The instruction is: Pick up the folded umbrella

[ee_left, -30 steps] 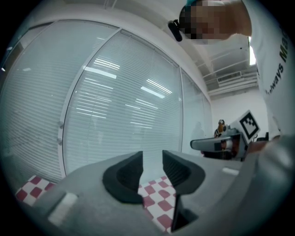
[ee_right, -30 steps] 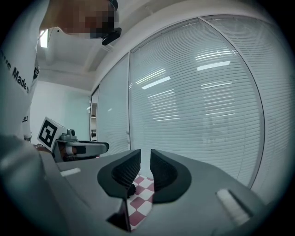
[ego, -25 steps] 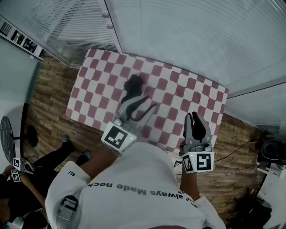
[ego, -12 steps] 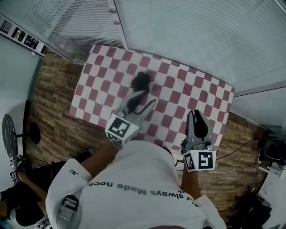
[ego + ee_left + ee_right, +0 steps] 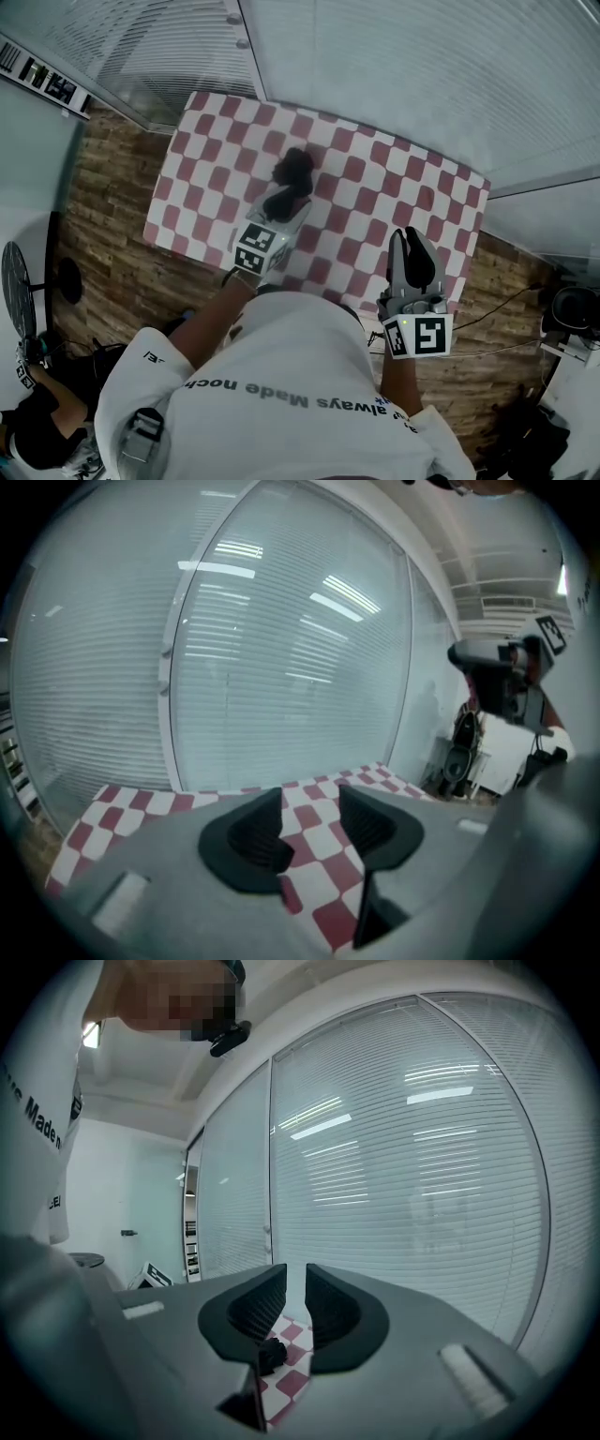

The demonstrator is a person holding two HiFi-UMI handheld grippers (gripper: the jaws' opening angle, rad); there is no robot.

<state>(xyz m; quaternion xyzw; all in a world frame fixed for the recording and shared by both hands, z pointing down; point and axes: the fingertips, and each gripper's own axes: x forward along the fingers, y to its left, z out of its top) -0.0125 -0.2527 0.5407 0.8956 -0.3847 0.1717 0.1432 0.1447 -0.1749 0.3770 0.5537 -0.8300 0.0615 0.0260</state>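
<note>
The folded umbrella (image 5: 293, 167), a short black bundle, lies on the red-and-white checked tablecloth (image 5: 375, 187), left of the table's middle. My left gripper (image 5: 284, 208) reaches in from the near side, its tips at the umbrella's near end. Its jaws are opening. In the left gripper view the left gripper (image 5: 309, 803) has only checked cloth between the pads, and no umbrella shows. My right gripper (image 5: 413, 246) hovers over the table's near right edge, fingers together and empty. In the right gripper view the umbrella (image 5: 272, 1354) appears small and low, beyond the right gripper (image 5: 296, 1283).
A glass wall with blinds (image 5: 394, 66) runs behind the table. Wood flooring (image 5: 103, 216) surrounds it. A fan on a stand (image 5: 17, 289) and a crouching person (image 5: 37, 427) are at the left. Dark equipment (image 5: 568, 319) and a cable lie at the right.
My left gripper has dropped and moved forward, from over the table's near edge to the umbrella's near end. The right gripper has hardly moved.
</note>
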